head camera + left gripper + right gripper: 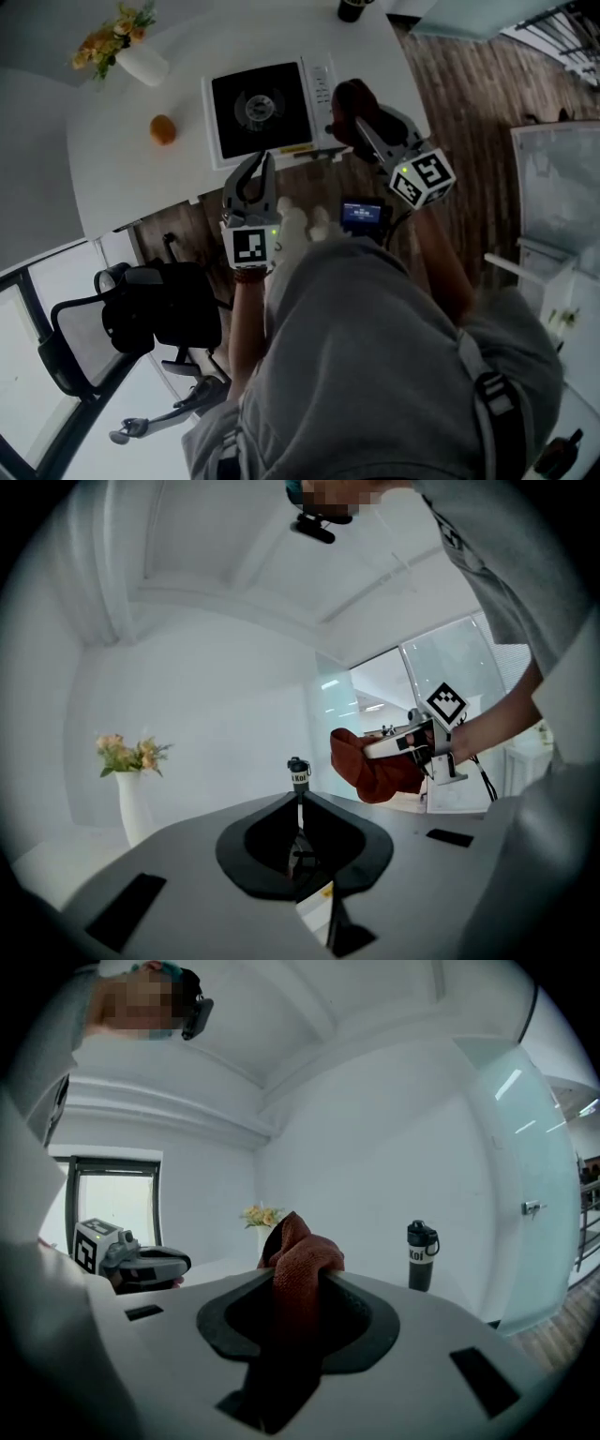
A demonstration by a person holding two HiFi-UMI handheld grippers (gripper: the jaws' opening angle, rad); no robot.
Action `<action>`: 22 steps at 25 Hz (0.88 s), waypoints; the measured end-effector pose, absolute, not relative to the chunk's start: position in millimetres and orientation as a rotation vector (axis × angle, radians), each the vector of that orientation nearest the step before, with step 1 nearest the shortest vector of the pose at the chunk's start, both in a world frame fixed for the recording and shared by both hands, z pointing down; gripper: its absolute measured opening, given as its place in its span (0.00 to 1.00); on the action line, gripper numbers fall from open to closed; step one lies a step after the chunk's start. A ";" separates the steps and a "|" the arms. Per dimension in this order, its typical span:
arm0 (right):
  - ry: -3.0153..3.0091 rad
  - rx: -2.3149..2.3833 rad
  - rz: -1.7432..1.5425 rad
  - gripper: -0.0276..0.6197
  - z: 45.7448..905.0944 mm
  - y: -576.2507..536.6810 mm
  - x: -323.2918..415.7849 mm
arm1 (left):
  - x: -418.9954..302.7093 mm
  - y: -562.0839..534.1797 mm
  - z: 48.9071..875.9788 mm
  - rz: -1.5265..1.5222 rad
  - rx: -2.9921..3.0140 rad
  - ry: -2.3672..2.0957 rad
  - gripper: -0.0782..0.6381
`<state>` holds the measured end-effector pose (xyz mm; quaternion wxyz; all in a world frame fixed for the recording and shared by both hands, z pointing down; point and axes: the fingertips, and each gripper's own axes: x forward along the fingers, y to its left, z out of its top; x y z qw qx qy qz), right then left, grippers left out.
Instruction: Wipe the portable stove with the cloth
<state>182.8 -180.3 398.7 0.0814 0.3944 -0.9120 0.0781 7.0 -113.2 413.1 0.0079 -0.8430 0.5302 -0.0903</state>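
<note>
Sitting on the white bench (pixel 122 169), one stove (pixel 267 108) is lying flat just beside the bench's near edge, its black burner top to the left and its white control strip to the right. One rust-red cloth (pixel 302 1246) is bunching up between the jaws of the right hand-held gripper (pixel 298 1279), which are clamping shut on it while the rest of the cloth is trailing down behind them. From the head view the cloth is showing over the stove's right edge; whether it is touching the stove cannot be told. The left hand-held gripper (pixel 299 808) is hovering off the bench's near edge, in front of the stove's near left corner, with its jaws pressing together and empty. That is making two hand-held grippers, each carrying one marker cube.

One orange (pixel 163 128) is lying left of the stove, apart from it, with bare bench between them. One vase (pixel 141 64) of flowers is standing beyond the orange, near the far left edge. One dark bottle (pixel 421 1255) is standing at the far right of the bench, well apart from the stove.

Wood plank floor (pixel 459 112) is running past the bench's right side. One black office chair (pixel 141 319) is standing below the bench's near left edge. White walls and a glass partition (pixel 525 1176) are enclosing the room.
</note>
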 end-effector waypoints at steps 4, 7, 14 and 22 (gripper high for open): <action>-2.618 1.233 0.231 0.23 405.4 -196.6 174.6 | -18.7 -126.8 425.7 -0.295 -2.695 1.585 0.16; -2.587 1.300 0.202 0.23 397.5 -217.8 173.5 | -35.5 -138.8 443.7 -0.342 -2.719 1.534 0.16; -2.527 1.268 0.097 0.23 401.6 -280.2 173.1 | -62.9 -153.5 468.4 -0.345 -2.737 1.532 0.16; -2.453 1.233 0.339 0.24 471.2 -355.6 168.0 | -67.3 -172.2 500.8 -0.386 -2.778 1.561 0.19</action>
